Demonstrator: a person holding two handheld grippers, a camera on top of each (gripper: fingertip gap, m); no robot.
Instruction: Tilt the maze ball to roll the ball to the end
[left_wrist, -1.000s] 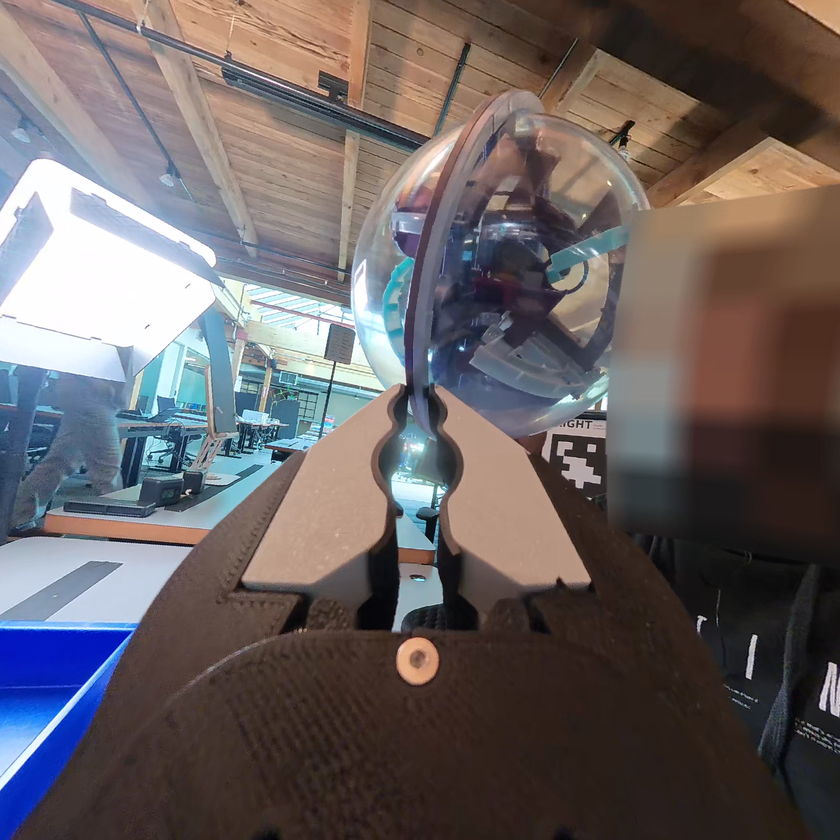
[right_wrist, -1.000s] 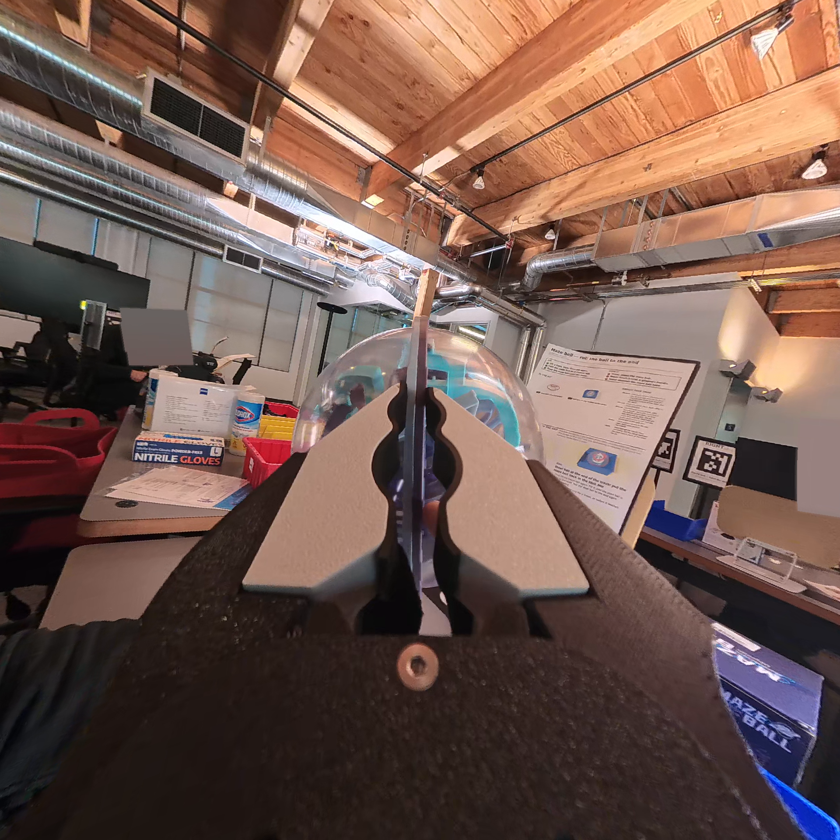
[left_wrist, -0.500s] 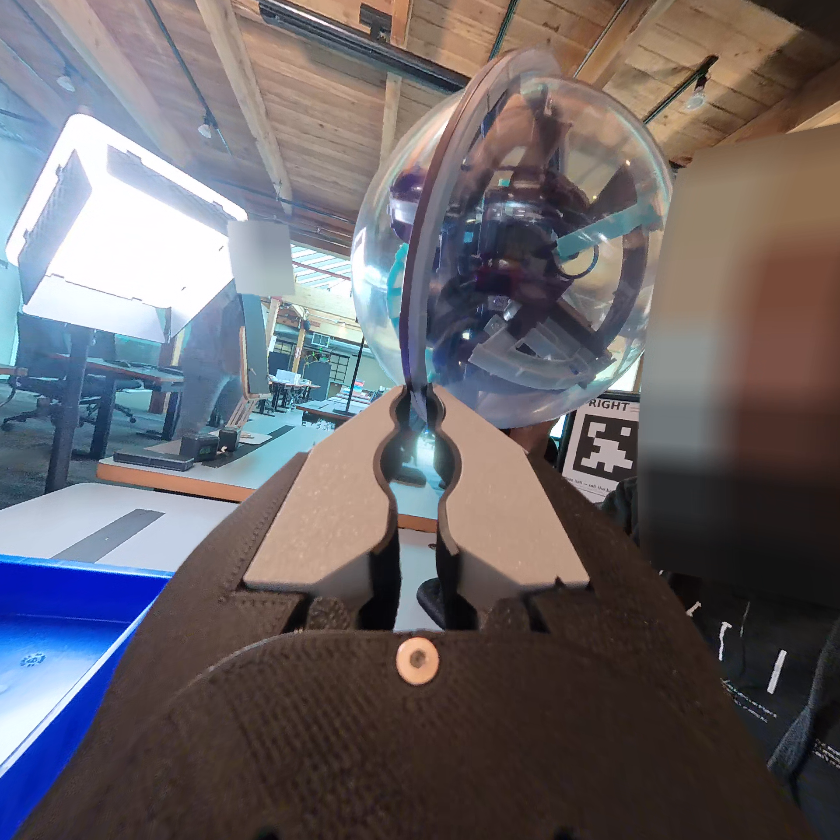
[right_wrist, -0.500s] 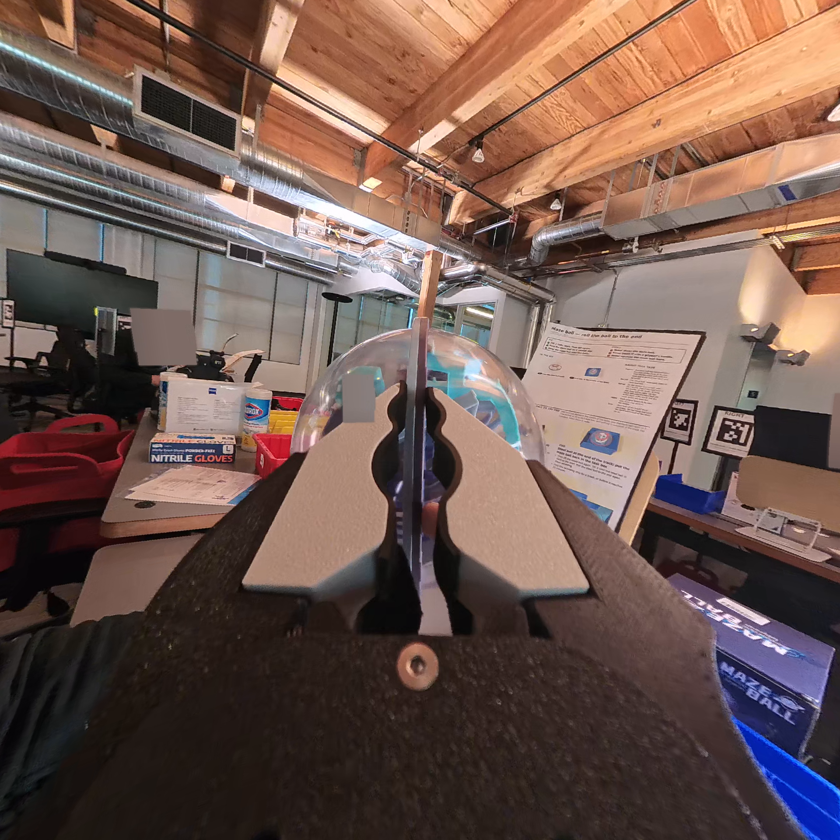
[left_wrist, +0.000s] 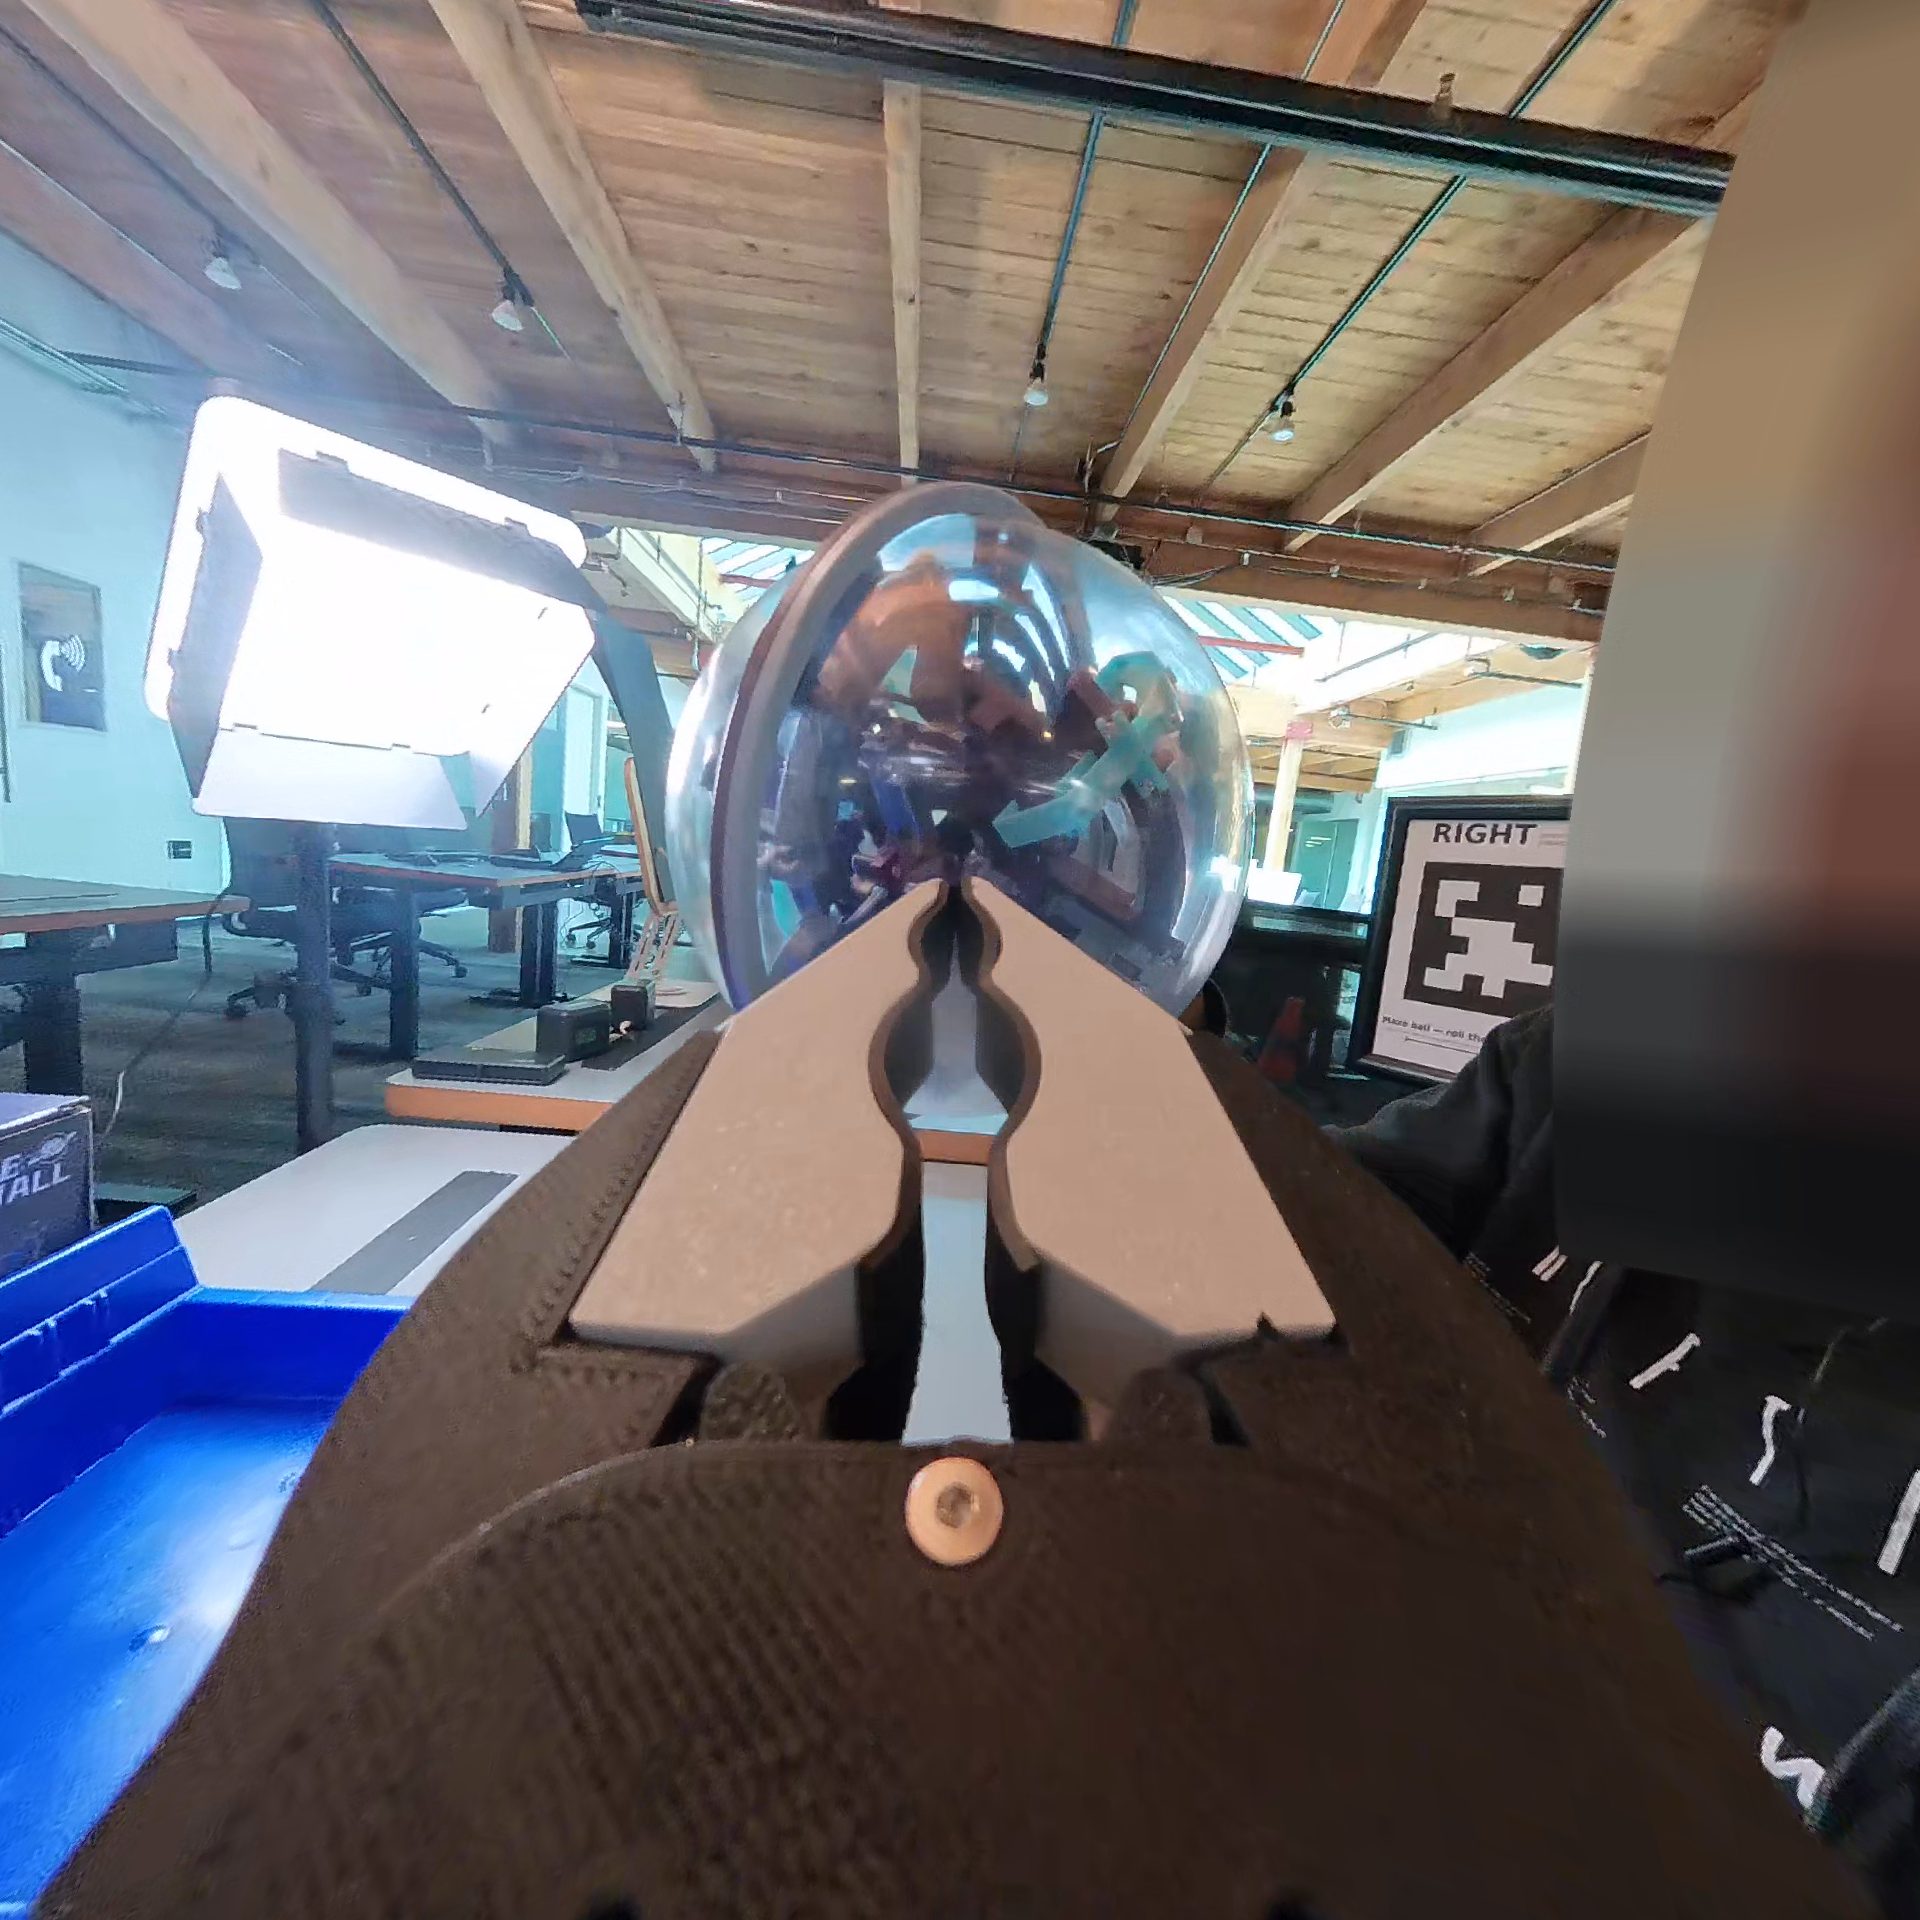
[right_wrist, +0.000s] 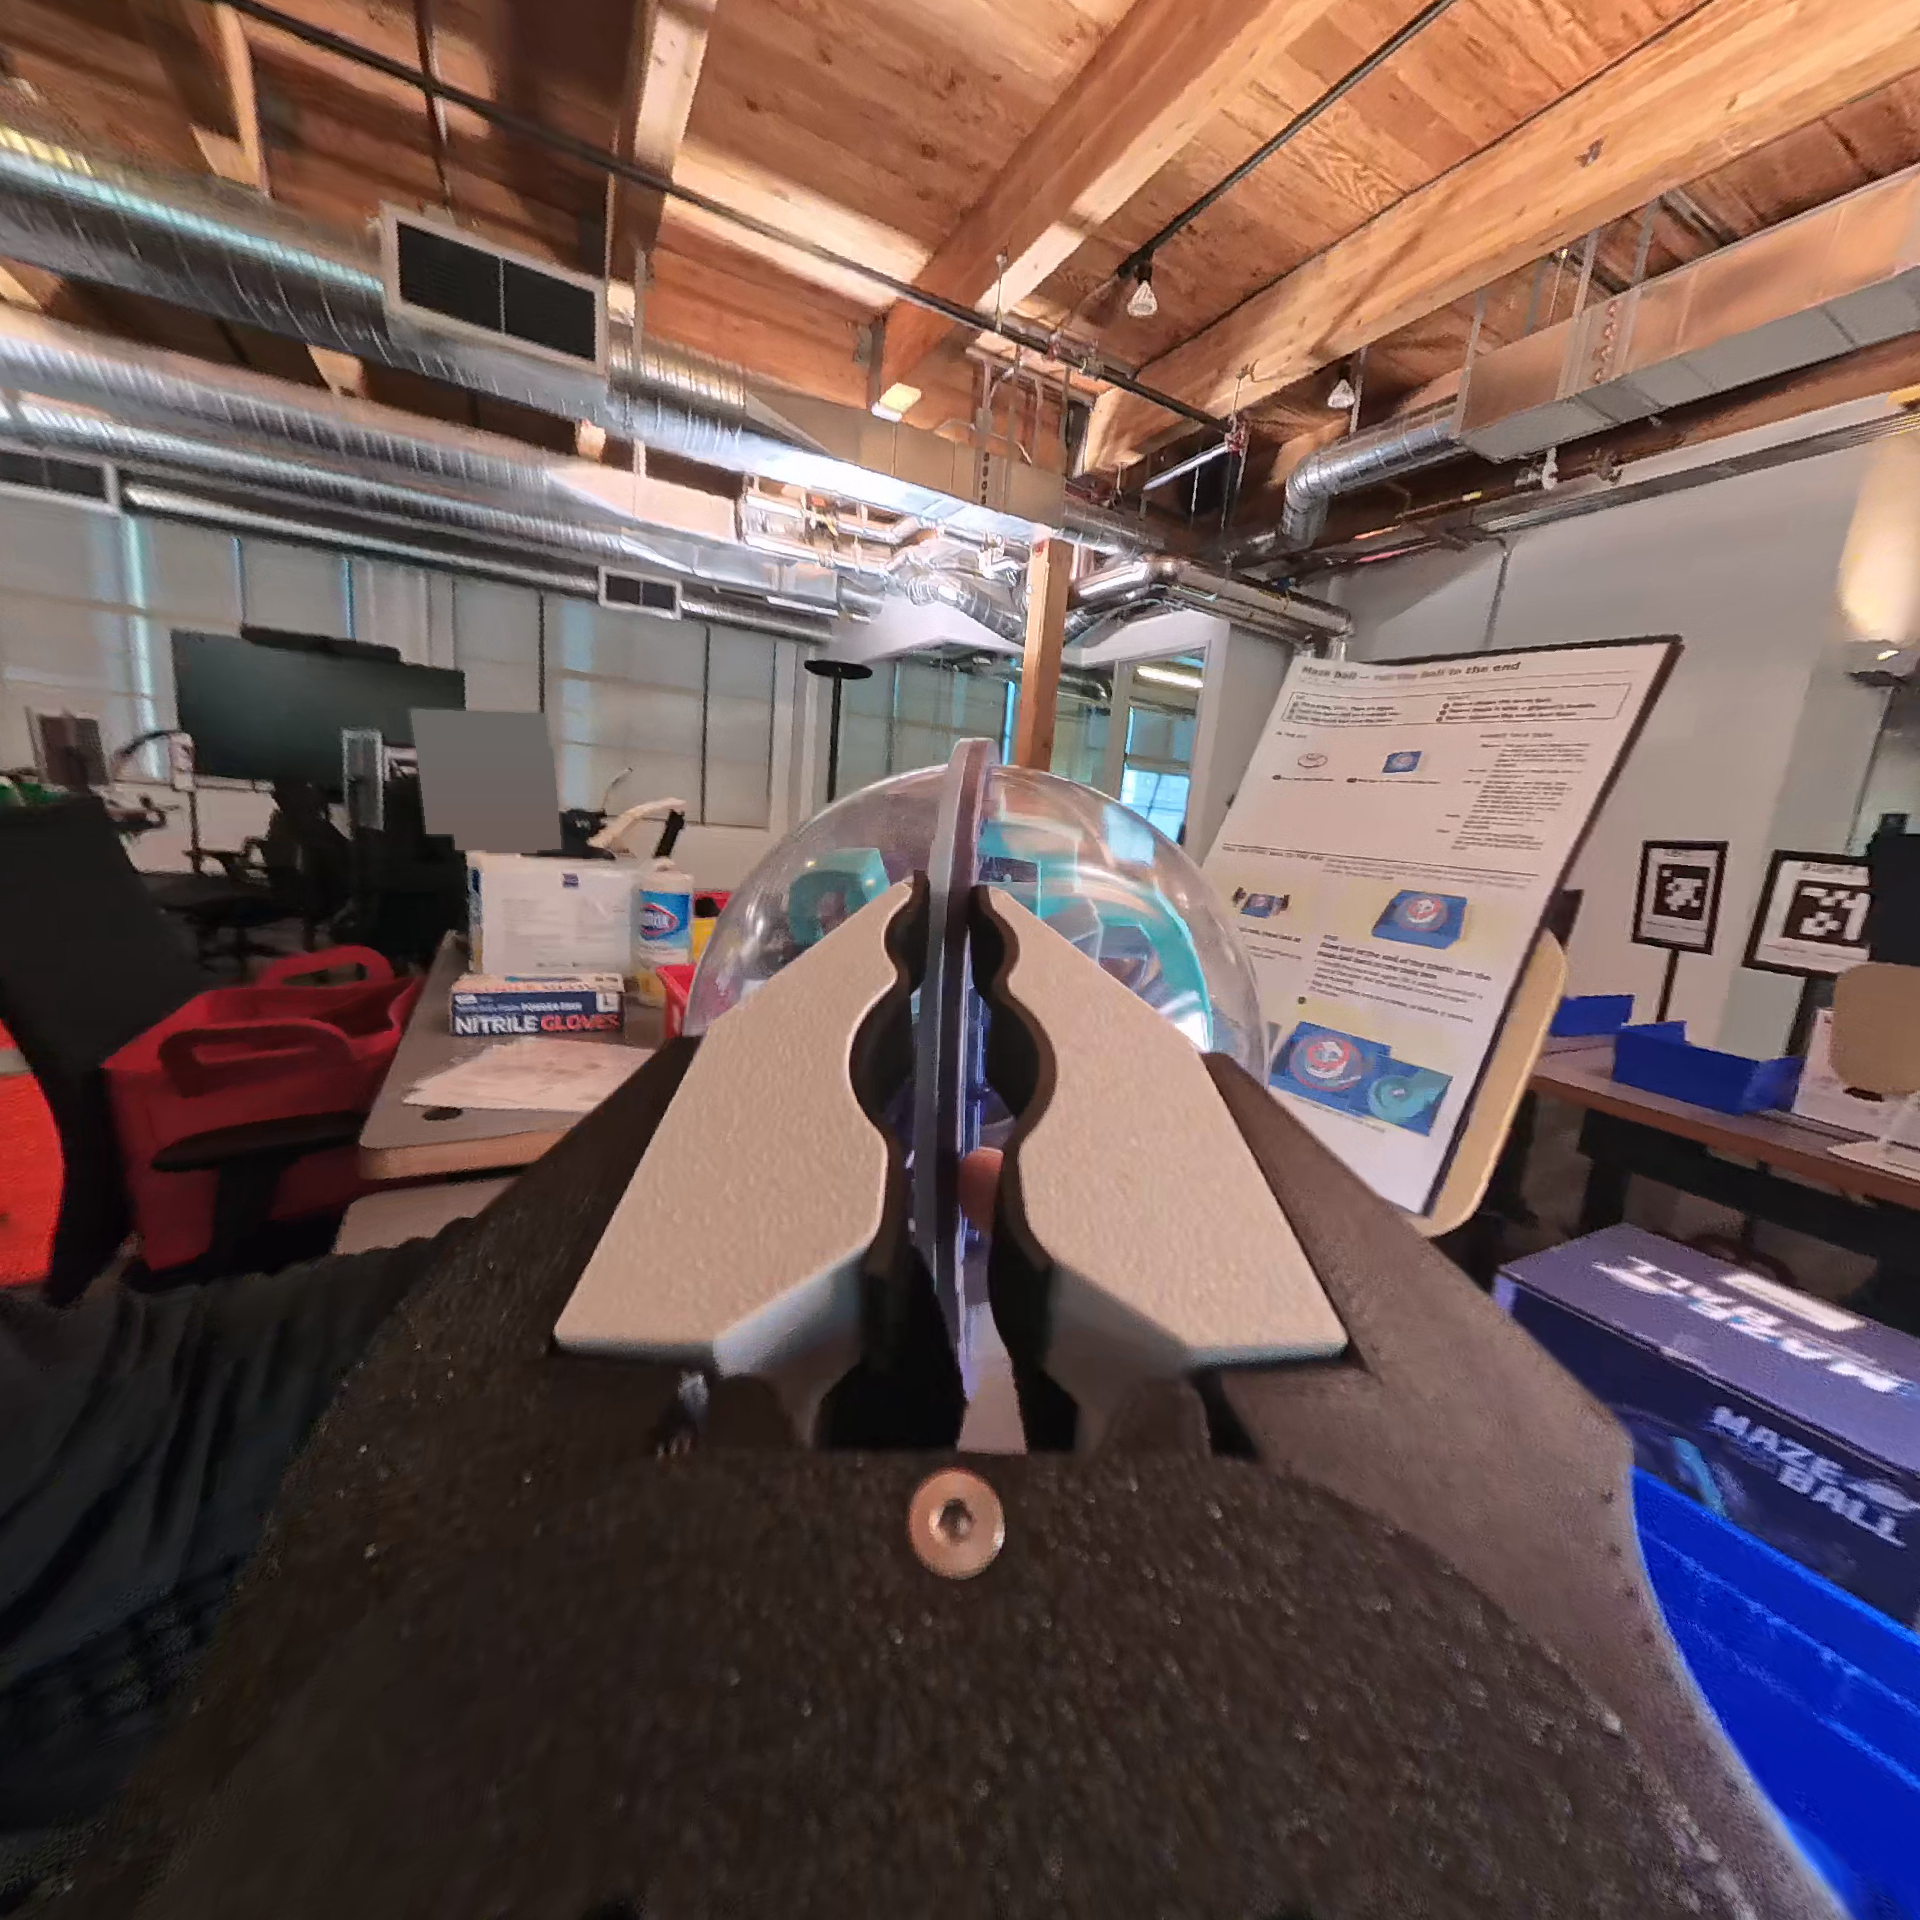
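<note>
Hanging up in air, blue bin (left_wrist: 125, 1455) lower down at side: maze ball (left_wrist: 1039, 748), clear sphere, coloured tracks inside. Right gripper (right_wrist: 948, 904) clenched on its flat rim (right_wrist: 961, 790), rim deep between jaws. Left gripper (left_wrist: 954, 899) jaws pressed together in front of dome, rim off to one side, not between them; likely no grasp there. Risk: whole weight on one thin-edge pinch, so sharp tilt could twist rim loose and drop sphere. Small inner ball not made out; tilting blind may knock it off track.
</note>
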